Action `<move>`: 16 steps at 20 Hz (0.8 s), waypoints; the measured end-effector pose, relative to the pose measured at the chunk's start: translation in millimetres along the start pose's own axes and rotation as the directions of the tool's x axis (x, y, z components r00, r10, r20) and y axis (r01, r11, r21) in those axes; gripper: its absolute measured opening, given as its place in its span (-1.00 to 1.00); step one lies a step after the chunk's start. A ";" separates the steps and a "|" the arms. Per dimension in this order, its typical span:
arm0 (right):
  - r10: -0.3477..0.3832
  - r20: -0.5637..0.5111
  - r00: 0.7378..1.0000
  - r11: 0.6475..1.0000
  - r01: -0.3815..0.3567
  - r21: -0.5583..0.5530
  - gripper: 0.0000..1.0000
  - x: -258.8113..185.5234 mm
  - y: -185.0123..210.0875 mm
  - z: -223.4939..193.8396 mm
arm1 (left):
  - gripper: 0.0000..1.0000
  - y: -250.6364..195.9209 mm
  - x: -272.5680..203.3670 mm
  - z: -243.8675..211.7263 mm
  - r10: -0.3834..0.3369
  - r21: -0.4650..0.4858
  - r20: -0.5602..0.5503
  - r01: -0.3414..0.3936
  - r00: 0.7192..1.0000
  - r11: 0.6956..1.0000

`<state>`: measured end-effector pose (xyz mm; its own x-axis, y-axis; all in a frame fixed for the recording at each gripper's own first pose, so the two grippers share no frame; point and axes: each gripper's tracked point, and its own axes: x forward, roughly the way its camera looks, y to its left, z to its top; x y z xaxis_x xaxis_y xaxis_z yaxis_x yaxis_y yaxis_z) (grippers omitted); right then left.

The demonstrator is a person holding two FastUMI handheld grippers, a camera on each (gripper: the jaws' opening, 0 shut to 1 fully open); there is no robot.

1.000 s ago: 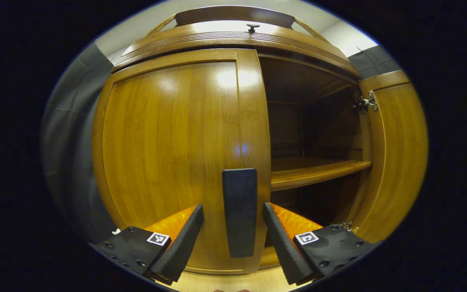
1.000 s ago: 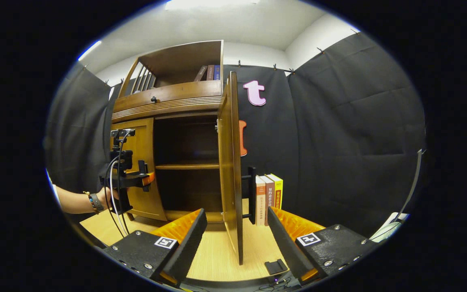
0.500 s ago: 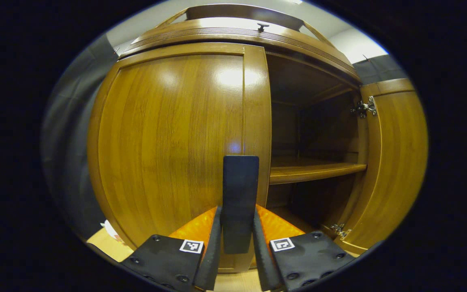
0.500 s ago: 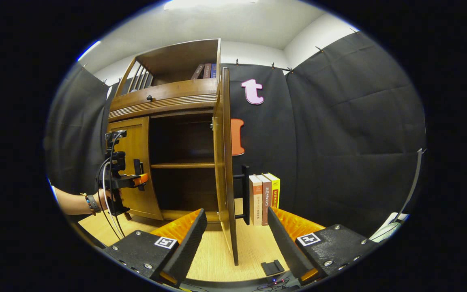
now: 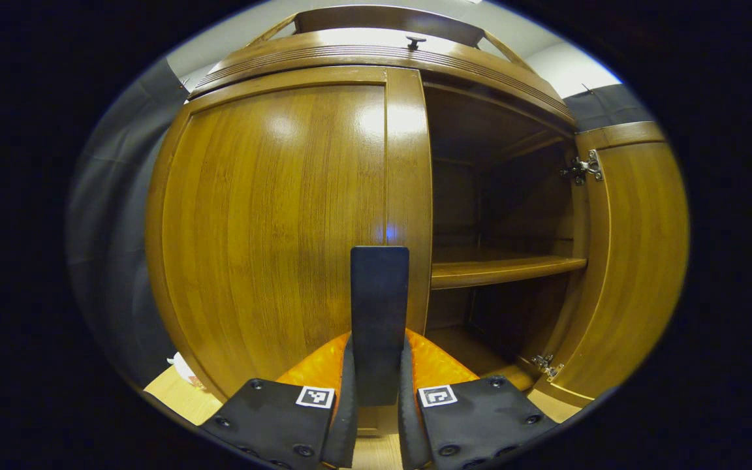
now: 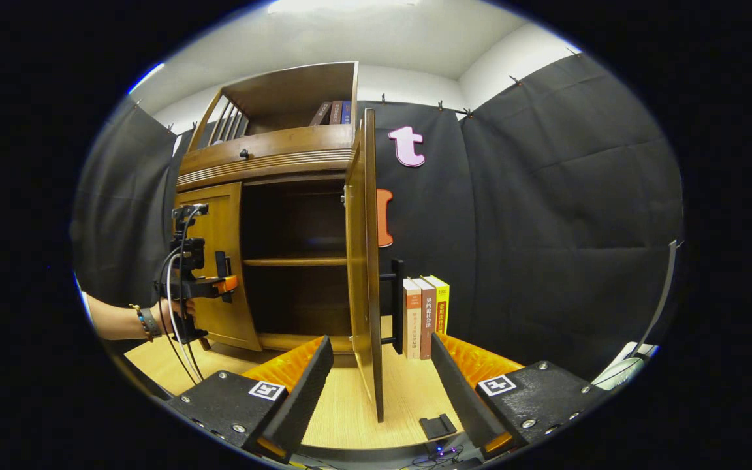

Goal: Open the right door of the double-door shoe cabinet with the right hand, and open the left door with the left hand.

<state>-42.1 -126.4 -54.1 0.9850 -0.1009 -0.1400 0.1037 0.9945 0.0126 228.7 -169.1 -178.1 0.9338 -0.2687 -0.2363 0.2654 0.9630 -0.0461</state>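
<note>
left gripper jaws clamped on closed glossy wooden left door's stiff dark vertical handle; likely swings rigidly; right gripper jaws agape.

Not much to read here tbh. The three books standing beside the cabinet have printing on their spines, but it's too small to make out. Same for the square markers.

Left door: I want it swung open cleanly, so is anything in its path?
Nothing visible blocks it. The left gripper is shut on the left door's handle, the left door is closed, and the tabletop before it looks bare.
</note>
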 end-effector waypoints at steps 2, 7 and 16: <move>-0.007 0.001 1.000 1.000 0.007 0.010 0.84 -1.6 1.6 0.4 | -0.34 1.4 -11.4 0.2 0.008 0.012 -0.012 -0.008 1.000 1.000; 0.003 0.021 1.000 1.000 -0.003 0.023 0.84 -1.1 11.7 7.1 | -0.34 5.1 -45.0 1.6 0.014 0.012 -0.013 -0.014 1.000 1.000; 0.035 0.085 0.996 0.999 -0.035 0.002 0.84 4.8 26.7 25.1 | -0.35 33.0 -115.3 0.7 0.034 -0.040 -0.042 -0.036 0.999 0.999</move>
<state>-31.2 -101.1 -29.7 0.9962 -0.0678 -0.0549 0.0690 0.9974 0.0199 130.0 -106.3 -151.6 0.9314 -0.2343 -0.2784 0.2216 0.9721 -0.0767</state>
